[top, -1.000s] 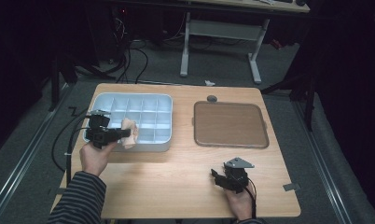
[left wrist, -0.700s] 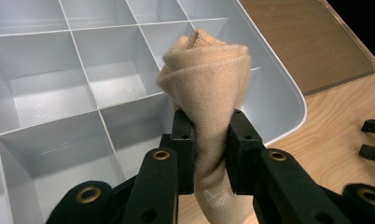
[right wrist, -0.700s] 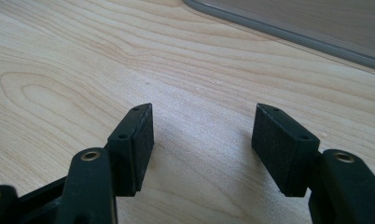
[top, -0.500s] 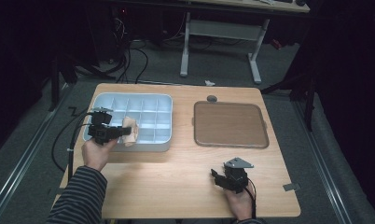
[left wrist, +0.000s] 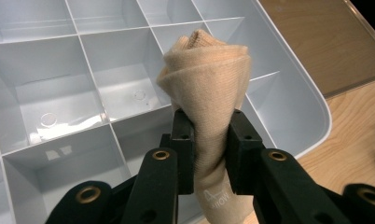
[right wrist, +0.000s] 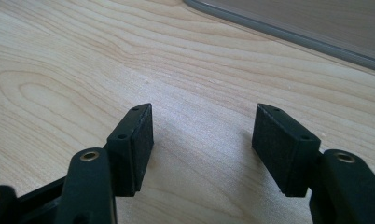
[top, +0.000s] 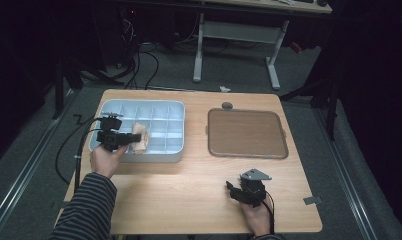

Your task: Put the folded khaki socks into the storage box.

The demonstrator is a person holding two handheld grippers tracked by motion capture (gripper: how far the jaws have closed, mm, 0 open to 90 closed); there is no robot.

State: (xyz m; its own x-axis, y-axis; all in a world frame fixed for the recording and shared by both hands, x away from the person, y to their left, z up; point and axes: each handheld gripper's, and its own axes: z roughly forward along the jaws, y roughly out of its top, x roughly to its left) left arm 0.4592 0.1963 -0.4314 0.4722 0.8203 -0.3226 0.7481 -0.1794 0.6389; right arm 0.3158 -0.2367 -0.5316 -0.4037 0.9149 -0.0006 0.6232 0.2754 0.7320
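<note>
Left gripper pinching a rolled beige sock, jaws pressed into the cloth on both sides. Sock held above the front row of the pale blue divided box, roll end pointing toward the compartments. Box at the left half of the wooden table; brown tray to its right, well apart. Right gripper spread wide, nothing between the jaws, low over bare wood near the front edge.
</note>
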